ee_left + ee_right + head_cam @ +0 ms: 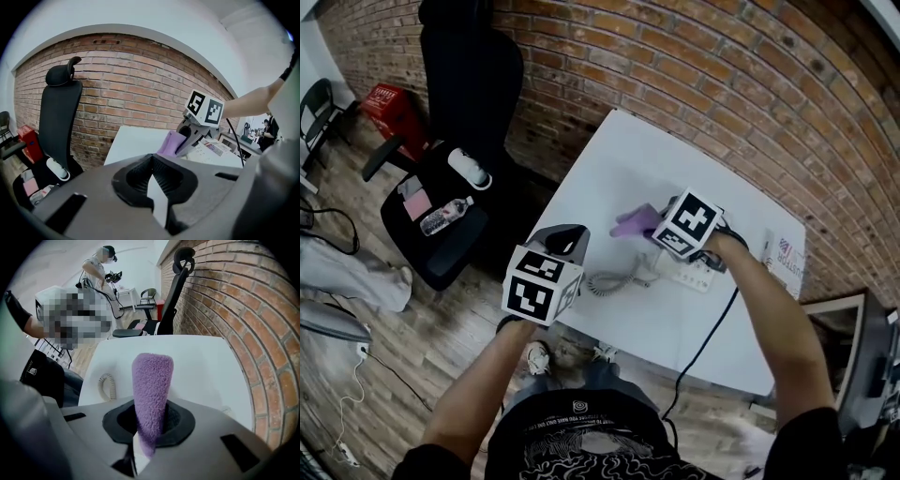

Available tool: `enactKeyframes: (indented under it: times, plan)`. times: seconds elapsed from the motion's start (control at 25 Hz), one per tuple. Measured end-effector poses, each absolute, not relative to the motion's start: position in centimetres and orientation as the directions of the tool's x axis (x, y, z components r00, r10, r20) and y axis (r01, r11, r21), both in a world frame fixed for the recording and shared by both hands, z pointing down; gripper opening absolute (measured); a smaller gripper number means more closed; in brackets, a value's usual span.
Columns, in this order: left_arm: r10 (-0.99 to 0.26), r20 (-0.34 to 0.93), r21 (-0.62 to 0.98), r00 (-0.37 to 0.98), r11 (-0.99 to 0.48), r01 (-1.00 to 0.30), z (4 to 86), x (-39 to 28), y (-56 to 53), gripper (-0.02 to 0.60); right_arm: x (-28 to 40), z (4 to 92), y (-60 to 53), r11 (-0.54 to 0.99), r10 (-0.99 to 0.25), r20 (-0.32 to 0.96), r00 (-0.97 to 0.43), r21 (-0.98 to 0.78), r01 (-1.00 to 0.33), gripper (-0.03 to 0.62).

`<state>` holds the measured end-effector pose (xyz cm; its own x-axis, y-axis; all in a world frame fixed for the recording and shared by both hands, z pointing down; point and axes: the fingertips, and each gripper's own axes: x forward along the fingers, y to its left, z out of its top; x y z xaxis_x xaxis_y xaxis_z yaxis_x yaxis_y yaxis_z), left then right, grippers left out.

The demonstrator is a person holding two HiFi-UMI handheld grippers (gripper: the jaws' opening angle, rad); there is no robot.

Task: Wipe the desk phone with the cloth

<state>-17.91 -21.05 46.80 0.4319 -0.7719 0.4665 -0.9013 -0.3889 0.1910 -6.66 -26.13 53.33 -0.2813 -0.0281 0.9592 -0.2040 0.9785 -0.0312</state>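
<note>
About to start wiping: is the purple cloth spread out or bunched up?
Bunched up: the cloth juts from the right gripper's closed jaws as one narrow folded roll.

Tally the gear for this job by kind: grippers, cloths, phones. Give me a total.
Grippers: 2 (left gripper, right gripper)
Cloths: 1 (purple cloth, clamped in the right gripper)
Phones: 1 (desk phone, on the white table)
Total: 4
</note>
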Motion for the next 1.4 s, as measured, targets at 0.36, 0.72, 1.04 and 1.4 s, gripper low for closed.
enactKeyframes:
  times: [0.36, 0.72, 1.04, 1.4]
  plan:
    - [-0.747, 0.450, 0.197, 0.490, -0.452, -0.870, 46.6, -18.2, -20.1, 0.005, -6.7, 54.0, -23.0, 0.957, -0.036, 0.956, -0.291, -0.051, -0.284, 0.046]
    - [-0.711, 0.448, 0.192, 0.542, -0.516, -0.835, 46.7, -17.9, -19.1, 0.005, -6.5, 54.9, -19.9, 0.937, -0.045, 0.951, -0.304, -0.065, -0.343, 0.046]
    - [-0.706, 0.441, 0.193, 0.555, -0.529, -0.826, 46.2, -16.9, -19.7, 0.005, -6.6, 53.3, -20.4, 0.929, -0.100, 0.926, -0.365, -0.044, -0.367, 0.046]
    - [-0.725, 0.433, 0.199, 0.536, -0.503, -0.841, 45.3, -14.5, -22.0, 0.005, -6.3, 47.2, -25.7, 0.938, -0.202, 0.862, -0.465, 0.034, -0.344, 0.046]
